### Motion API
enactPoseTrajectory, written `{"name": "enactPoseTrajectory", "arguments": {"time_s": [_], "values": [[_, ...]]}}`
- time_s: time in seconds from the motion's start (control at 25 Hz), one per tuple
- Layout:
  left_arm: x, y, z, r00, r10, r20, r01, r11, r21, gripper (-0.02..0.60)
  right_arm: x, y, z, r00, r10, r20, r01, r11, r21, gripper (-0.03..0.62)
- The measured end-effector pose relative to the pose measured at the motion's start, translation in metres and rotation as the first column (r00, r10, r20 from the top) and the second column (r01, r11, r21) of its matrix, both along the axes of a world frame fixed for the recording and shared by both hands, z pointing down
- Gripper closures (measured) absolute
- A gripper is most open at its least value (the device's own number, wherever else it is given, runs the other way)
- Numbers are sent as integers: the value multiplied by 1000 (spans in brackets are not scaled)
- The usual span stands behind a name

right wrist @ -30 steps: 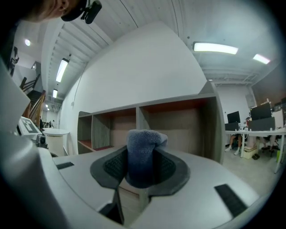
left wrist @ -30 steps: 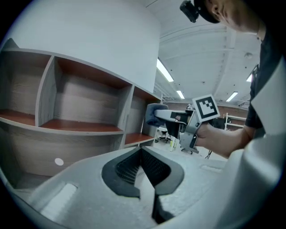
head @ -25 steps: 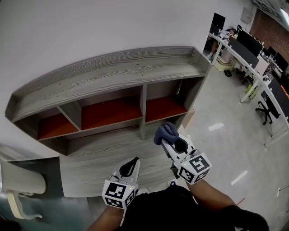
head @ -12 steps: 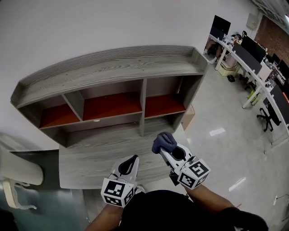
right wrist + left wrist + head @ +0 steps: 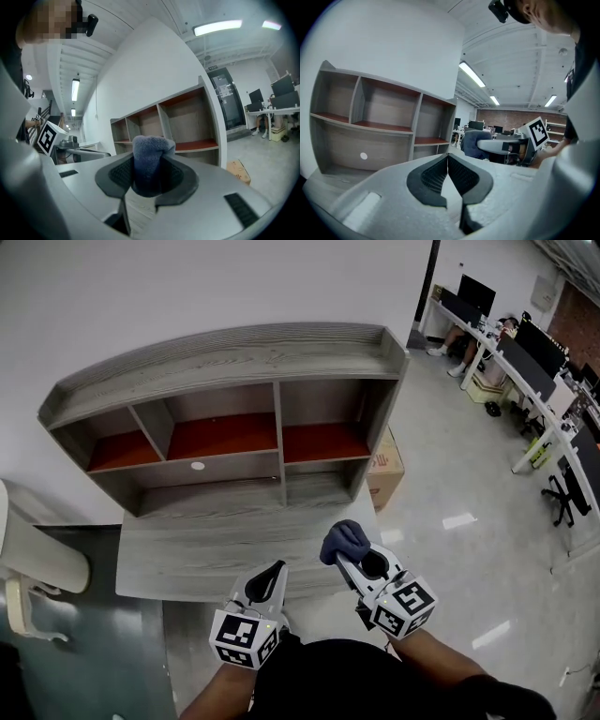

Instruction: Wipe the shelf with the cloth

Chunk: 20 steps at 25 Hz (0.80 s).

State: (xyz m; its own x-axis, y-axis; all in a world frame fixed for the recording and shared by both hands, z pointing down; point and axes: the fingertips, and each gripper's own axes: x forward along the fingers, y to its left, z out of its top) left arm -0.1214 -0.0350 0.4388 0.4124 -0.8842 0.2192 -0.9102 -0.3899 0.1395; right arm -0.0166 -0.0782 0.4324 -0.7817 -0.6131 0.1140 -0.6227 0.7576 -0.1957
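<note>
Grey shelf [image 5: 216,362] against white wall [image 5: 187,287], office desks [image 5: 525,381] beyond — right tongs [image 5: 147,176] clamp cloth [image 5: 151,149].

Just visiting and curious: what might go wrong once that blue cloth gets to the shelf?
The cloth is a small wad pinched in the right gripper, so dragging might pull it loose. Little cloth sticks out past the fingers, so hard plastic could scrape the shelf. The compartment dividers may also bump the gripper.
</note>
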Motion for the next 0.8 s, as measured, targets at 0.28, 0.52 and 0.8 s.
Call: {"name": "enactPoseTrajectory", "arguments": {"time_s": [0.28, 0.52, 0.8], "values": [[43, 38, 0, 1000, -30, 8, 30, 1000, 0, 572, 39, 36, 10, 999, -23, -43, 24, 1000, 17, 465], [62, 71, 5, 998, -64, 24, 65, 998, -13, 572, 60, 60, 16, 998, -51, -48, 51, 999, 14, 467], [58, 83, 3, 997, -70, 44, 71, 997, -19, 572, 62, 74, 17, 996, -55, -70, 57, 998, 20, 465]]}}
